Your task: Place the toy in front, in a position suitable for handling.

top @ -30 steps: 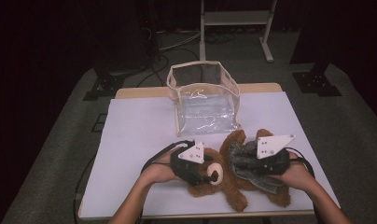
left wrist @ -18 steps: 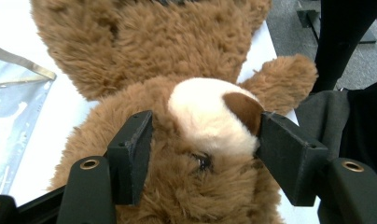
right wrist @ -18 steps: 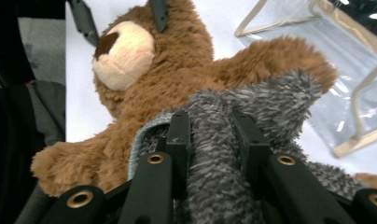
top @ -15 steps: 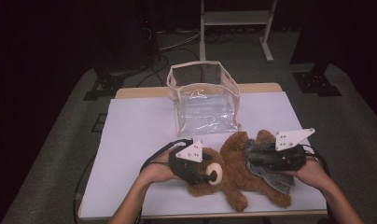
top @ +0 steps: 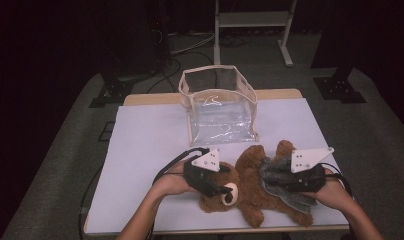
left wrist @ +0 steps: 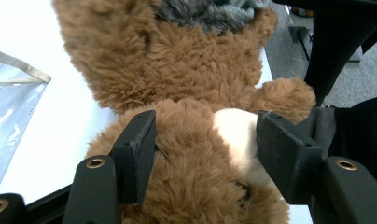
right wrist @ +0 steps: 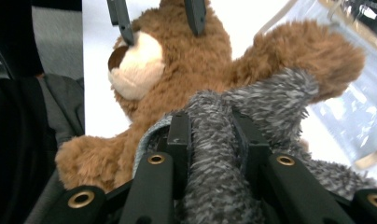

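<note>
A brown teddy bear [top: 250, 186] lies on the white table [top: 150, 140] near its front edge, with a grey fuzzy garment [top: 271, 170] around its body. My left gripper [top: 225, 189] holds the bear's head [left wrist: 191, 154]. Its jaws have just been closing and both pads press into the fur and the pale muzzle [left wrist: 235, 135]. My right gripper [top: 274, 179] is shut on a fold of the grey garment [right wrist: 270, 93], which bunches between its jaws [right wrist: 210, 126]. In the right gripper view the bear [right wrist: 196, 56] faces me, with the left gripper [right wrist: 156, 18] at its head.
A clear plastic bag with beige trim [top: 220, 107] stands open at the middle back of the table. Behind the table are a metal stand [top: 250, 20] and cables on a dark floor. Bare table lies to the left of the bear.
My right gripper has moved to the right, drawing the grey garment with it. The left gripper has stayed on the bear's head and its jaws have come closer together.
</note>
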{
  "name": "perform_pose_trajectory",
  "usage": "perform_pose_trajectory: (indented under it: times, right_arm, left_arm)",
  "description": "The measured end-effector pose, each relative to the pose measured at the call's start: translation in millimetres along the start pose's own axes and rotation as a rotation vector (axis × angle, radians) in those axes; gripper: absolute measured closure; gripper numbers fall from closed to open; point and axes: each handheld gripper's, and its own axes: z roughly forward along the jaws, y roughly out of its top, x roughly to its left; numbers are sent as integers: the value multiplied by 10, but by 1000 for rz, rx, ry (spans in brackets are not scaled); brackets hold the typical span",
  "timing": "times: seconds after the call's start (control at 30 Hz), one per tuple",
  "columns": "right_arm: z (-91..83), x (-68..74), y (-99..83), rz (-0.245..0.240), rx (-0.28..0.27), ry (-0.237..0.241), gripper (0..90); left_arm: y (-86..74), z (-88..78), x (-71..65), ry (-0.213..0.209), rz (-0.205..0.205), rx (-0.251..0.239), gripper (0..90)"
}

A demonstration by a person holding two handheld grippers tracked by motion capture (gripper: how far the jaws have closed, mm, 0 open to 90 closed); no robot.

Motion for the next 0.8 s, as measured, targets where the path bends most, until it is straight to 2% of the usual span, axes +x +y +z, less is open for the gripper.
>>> perform_pose_trajectory:
  times: [0.07,0.2,0.33,0.5,0.57,0.7,0.8]
  right_arm:
    - [15,11,96,-33,5,-2,711]
    - [99,-24,198,-51,4,17,710]
    - [53,-126,97,-4,-19,43,708]
    - [-80,-199,-84,62,-40,24,708]
    - [-105,-212,-151,91,-54,31,707]
    - [-112,-218,-209,107,-75,42,707]
    - [-106,-231,-173,110,-75,39,707]
  left_arm:
    - [8,3,-14,-1,6,9,388]
    - [0,4,-43,6,15,18,391]
    - [-19,3,-58,6,13,9,395]
    - [-17,4,-60,5,14,9,395]
    - [-18,5,-59,3,13,9,396]
    - [-10,6,-67,5,16,16,397]
    - [-5,9,-58,4,18,22,397]
